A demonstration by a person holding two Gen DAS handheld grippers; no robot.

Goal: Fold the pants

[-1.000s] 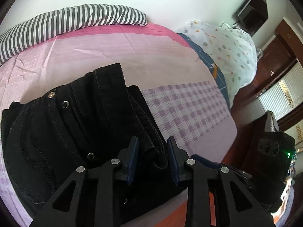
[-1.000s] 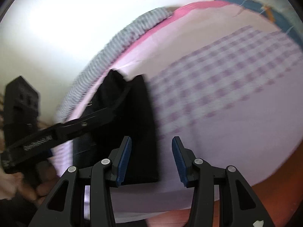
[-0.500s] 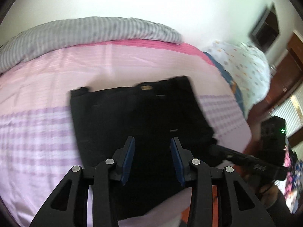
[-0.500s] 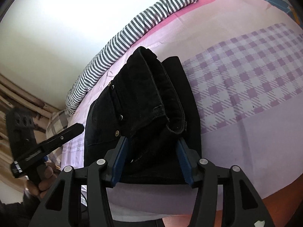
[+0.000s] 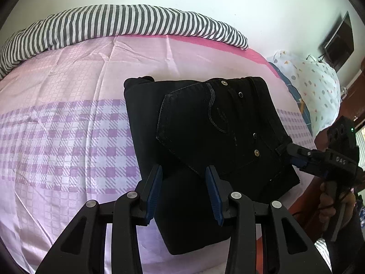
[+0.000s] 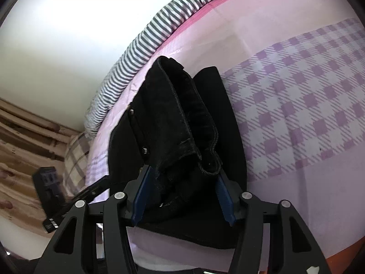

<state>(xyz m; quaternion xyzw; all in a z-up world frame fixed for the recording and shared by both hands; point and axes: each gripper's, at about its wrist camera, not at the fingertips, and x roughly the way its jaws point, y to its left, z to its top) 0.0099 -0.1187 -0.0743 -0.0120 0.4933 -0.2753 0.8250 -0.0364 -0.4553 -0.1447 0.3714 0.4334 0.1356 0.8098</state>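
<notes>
Folded black jeans (image 5: 212, 137) near the bed's (image 5: 68, 137) front edge; left gripper (image 5: 183, 191) above them, jaws just opened, empty; right gripper (image 5: 296, 157) touching the waistband corner.

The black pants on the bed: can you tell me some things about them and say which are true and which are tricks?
1. The black denim pants lie folded on a pink and purple checked bedsheet. True.
2. The pants are blue. False: black.
3. A grey and white striped blanket lies along the bed's far edge. True.
4. The striped blanket covers the pants. False: it lies apart, behind them.
5. The right gripper has the waistband end between its jaws. True.
</notes>
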